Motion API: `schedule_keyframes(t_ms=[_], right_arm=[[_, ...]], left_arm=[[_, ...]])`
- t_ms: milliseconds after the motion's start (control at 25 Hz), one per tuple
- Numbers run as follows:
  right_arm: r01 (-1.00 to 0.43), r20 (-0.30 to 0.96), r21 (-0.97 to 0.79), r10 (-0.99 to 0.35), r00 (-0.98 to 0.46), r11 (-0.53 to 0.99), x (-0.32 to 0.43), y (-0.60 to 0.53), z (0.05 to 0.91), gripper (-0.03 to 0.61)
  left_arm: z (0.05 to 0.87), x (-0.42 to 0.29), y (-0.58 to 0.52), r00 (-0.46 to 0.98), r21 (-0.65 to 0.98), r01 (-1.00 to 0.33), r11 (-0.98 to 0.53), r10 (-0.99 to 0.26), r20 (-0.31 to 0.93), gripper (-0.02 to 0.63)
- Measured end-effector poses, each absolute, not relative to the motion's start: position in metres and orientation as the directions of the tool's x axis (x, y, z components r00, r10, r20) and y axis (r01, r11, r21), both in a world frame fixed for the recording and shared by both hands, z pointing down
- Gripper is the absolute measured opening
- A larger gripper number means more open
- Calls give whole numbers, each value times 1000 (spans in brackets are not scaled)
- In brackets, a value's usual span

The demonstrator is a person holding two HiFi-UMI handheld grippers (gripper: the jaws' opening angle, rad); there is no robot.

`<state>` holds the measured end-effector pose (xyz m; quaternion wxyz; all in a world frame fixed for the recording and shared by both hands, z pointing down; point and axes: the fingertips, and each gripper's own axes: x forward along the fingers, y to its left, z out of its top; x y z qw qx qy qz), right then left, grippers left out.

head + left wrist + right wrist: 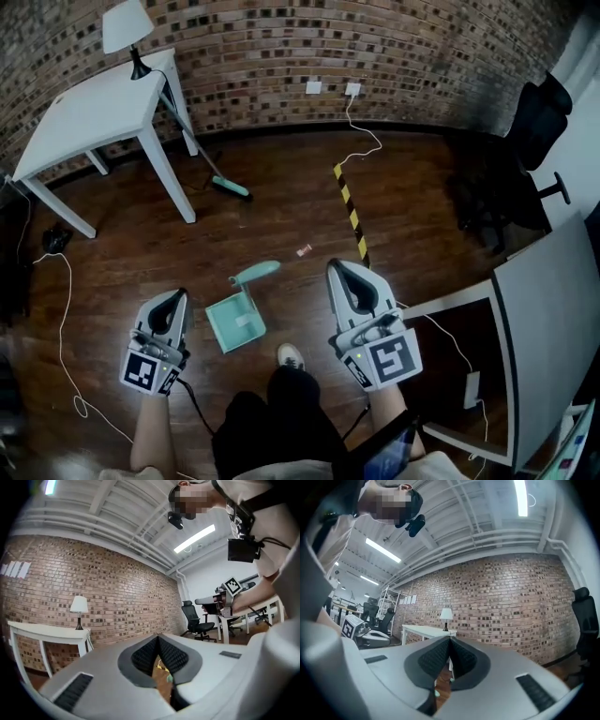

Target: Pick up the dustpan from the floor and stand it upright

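Observation:
A mint-green dustpan (pixel 236 319) lies flat on the dark wooden floor with its handle (pixel 257 272) pointing away from me. In the head view it sits between my two grippers, well below them. My left gripper (pixel 174 298) is held up to its left, shut and empty. The right gripper (pixel 339 270) is raised on the other side, also shut with nothing in it. Both point level toward the brick wall. In the left gripper view the jaw tips (pixel 158 639) meet; the right gripper view shows the same (pixel 450 640). Neither gripper view shows the dustpan.
A broom (pixel 228 187) with a green head leans from the white table (pixel 89 117) at far left; a lamp (pixel 127 28) stands on it. Yellow-black tape (pixel 352 214) and a small pink scrap (pixel 303 250) lie on the floor. A desk (pixel 548 319) stands right, an office chair (pixel 525 141) behind. My shoe (pixel 291 356) is near the dustpan.

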<state>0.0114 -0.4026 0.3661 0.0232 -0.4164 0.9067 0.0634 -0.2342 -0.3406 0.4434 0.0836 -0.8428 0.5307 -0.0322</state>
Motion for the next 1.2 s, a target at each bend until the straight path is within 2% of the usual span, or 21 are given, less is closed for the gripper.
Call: schedule_keyframes(t_ms=[160, 320, 400, 520, 640, 1200], right_arm=[[-772, -90, 52, -767, -635, 633, 14, -368, 265, -20], [-769, -47, 91, -768, -638, 633, 9, -320, 185, -20], [-768, -55, 98, -767, -639, 633, 5, -297, 154, -20], [-784, -109, 67, -777, -620, 617, 12, -274, 121, -20], [-792, -146, 33, -780, -608, 610, 17, -263, 105, -20], [-781, -152, 21, -770, -620, 624, 33, -260, 102, -20]], left_arm=[[336, -226, -312, 444, -135, -890, -436, -896, -31, 9], [244, -230, -275, 441, -71, -897, -437, -896, -58, 9], [215, -235, -257, 434, -92, -899, -428, -898, -66, 9], [190, -231, -233, 446, -171, -886, -431, -893, -60, 9], [174, -232, -222, 440, -167, -890, -424, -895, -71, 9], [142, -211, -226, 421, -151, -902, -403, -900, -112, 9]])
